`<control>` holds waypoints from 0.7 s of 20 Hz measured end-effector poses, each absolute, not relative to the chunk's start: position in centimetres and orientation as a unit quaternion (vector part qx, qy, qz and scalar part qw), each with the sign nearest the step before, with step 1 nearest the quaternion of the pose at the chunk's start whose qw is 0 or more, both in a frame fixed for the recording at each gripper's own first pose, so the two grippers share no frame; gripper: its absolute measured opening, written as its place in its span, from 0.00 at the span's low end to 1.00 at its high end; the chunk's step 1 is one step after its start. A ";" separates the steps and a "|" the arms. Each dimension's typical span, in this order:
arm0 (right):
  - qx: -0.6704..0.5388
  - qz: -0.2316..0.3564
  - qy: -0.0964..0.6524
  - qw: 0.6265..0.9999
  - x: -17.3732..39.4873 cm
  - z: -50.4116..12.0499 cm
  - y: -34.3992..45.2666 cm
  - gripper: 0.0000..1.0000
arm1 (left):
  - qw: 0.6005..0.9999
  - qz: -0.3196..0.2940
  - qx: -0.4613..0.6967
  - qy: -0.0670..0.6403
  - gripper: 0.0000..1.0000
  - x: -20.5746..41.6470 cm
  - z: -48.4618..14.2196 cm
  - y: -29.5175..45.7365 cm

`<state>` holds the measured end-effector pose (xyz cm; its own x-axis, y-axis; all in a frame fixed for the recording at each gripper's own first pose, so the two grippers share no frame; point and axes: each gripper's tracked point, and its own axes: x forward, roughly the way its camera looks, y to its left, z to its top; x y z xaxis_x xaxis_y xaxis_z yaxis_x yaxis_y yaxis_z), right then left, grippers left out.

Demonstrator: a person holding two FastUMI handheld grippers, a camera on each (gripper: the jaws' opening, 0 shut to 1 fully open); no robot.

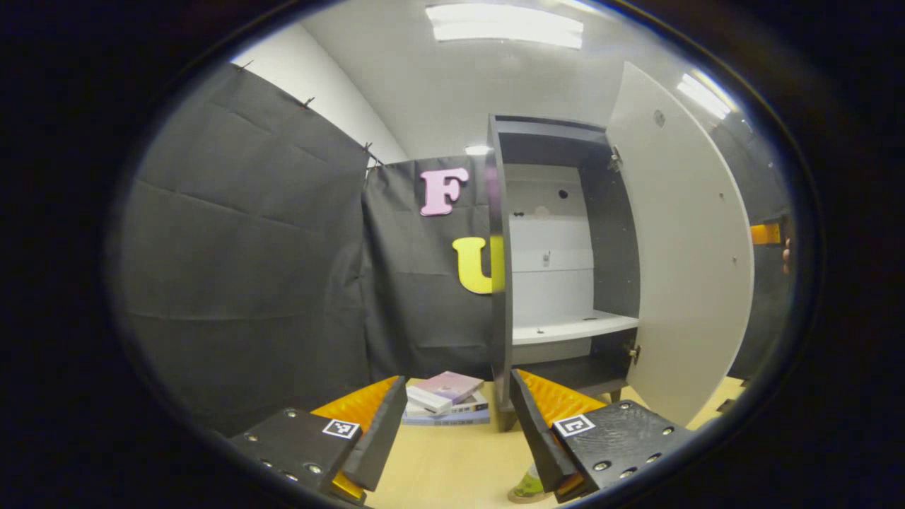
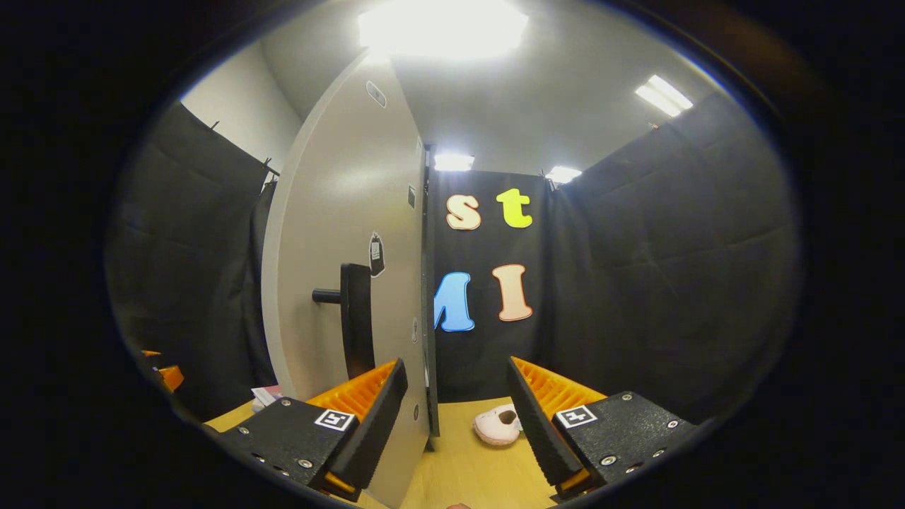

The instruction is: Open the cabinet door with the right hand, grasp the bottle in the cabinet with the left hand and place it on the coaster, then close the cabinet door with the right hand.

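- In the left gripper view, the cabinet point(image 1: 558, 261) stands on the light wooden worktop point(image 1: 452, 459) with its pale door point(image 1: 689, 261) swung wide to the right, hinges showing at top and bottom of the opening.
- Inside, a white shelf point(image 1: 573, 327) and the dark compartment below it carry nothing that can be made out; small fittings dot the pale back panel.
- The left tongs point(image 1: 458, 424) hang released in front of the cabinet, fingers well apart with nothing between them, the worktop visible through the gap.
- At the bottom edge of that view, just beside the right-hand finger, a small green-and-pale object point(image 1: 529, 488) rests on the worktop; it is cut off and cannot be told for the bottle or the coaster.
- A short stack of books point(image 1: 447, 401) lies on the worktop left of the cabinet's foot, a pinkish one on top.
- At the far right rim of the same view, past the door's edge, a sliver of another gripper and a hand point(image 1: 786, 256) shows.
- In the right gripper view, the right tongs point(image 2: 456, 420) are likewise released and empty, close to the door's outer face point(image 2: 339, 283), its left-hand finger overlapping the lower part of the door.
- A dark bar handle point(image 2: 355, 318) juts from that face, above the left-hand finger and not held.
- A small pale, rounded object point(image 2: 498, 425) lies on the worktop between the fingers, farther off.
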<state>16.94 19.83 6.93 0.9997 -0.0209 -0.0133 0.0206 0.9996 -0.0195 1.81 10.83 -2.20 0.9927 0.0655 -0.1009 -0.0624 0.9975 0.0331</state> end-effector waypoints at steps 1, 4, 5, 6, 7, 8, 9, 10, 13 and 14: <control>-0.009 -0.010 0.007 1.000 17.0 6.9 20.3 0.88 | 0.998 0.033 0.015 0.052 0.88 1.7 -2.3 11.3; -0.009 -0.006 0.009 1.000 17.2 6.9 21.7 0.88 | 0.998 0.038 0.012 0.053 0.88 1.4 -2.6 13.0; -0.010 -0.005 0.009 1.000 17.2 7.0 22.2 0.88 | 0.998 0.040 0.010 0.053 0.88 1.3 -2.8 13.5; -0.010 -0.004 0.010 1.000 17.2 7.0 22.7 0.88 | 0.998 0.042 0.008 0.054 0.88 1.1 -2.9 14.2; -0.011 -0.003 0.010 1.000 17.2 7.0 23.2 0.88 | 0.998 0.043 0.006 0.054 0.88 1.0 -2.8 14.6; -0.012 -0.001 0.011 1.000 17.3 7.0 23.5 0.88 | 0.998 0.044 0.006 0.053 0.88 0.9 -2.9 15.0; -0.012 0.000 0.011 1.000 17.3 7.1 24.0 0.88 | 0.998 0.045 0.007 0.052 0.84 0.8 -3.0 15.4; -0.012 0.001 0.011 1.000 17.4 7.0 24.3 0.88 | 0.997 0.047 0.007 0.053 0.84 0.7 -3.1 15.8; -0.010 0.005 0.012 1.000 17.6 6.9 25.4 0.88 | 0.997 0.049 0.005 0.052 0.88 0.5 -3.1 16.9; -0.009 0.007 0.012 1.000 17.7 6.9 25.8 0.88 | 0.997 0.050 0.005 0.052 0.84 0.5 -3.1 17.3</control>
